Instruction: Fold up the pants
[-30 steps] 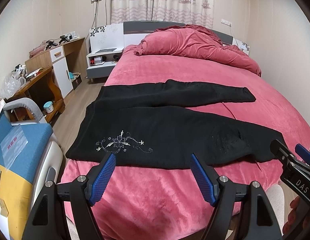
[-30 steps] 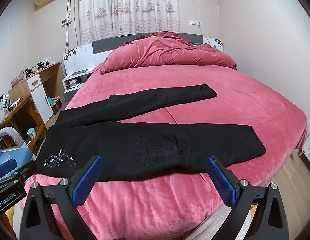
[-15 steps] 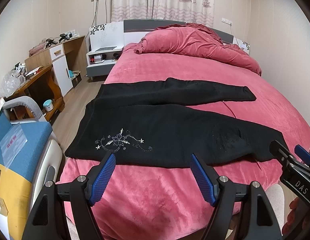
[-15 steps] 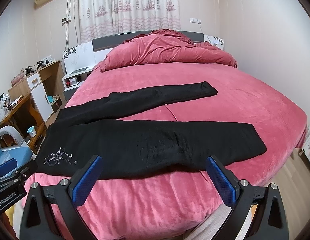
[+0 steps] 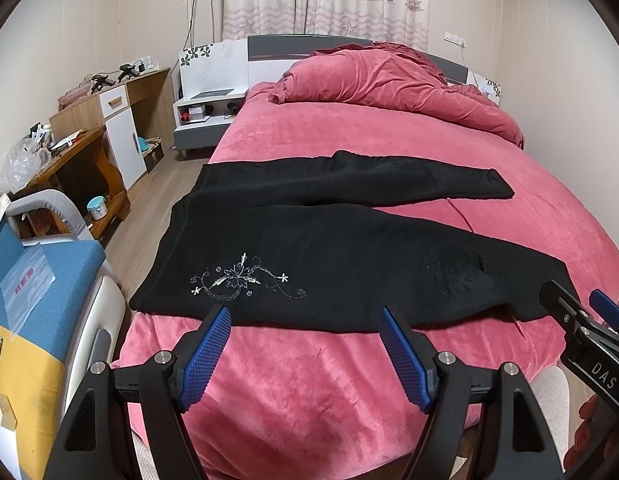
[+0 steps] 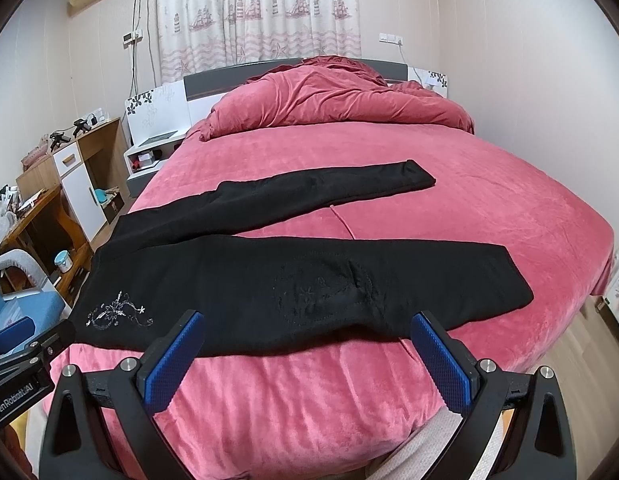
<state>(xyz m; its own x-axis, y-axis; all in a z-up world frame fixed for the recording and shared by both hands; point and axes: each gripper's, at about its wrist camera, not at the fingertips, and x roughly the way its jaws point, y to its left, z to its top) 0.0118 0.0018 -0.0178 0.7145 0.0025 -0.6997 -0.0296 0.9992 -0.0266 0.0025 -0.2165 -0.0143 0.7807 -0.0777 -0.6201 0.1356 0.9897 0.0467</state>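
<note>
Left gripper and right gripper, nearest the viewer, each with fingers spread wide and holding nothing, poised above the near edge of the bed. Black pants lie flat just beyond, the near leg parallel to that edge, the waistband at the left edge, the far leg angled toward the bed's middle. Red duvet heaped at the head edge.

Likely faults: the plush cover may be pinched together with the fabric; a one-layer grasp would let the lower layer lag and wrinkle; uneven lifts would skew the fold; the waistband, already at the left edge, may slide off.

Obscured: in the left view the right gripper hides the near leg's cuff; black fabric conceals seams and layer boundaries; the knee embroidery is barely legible.
</note>
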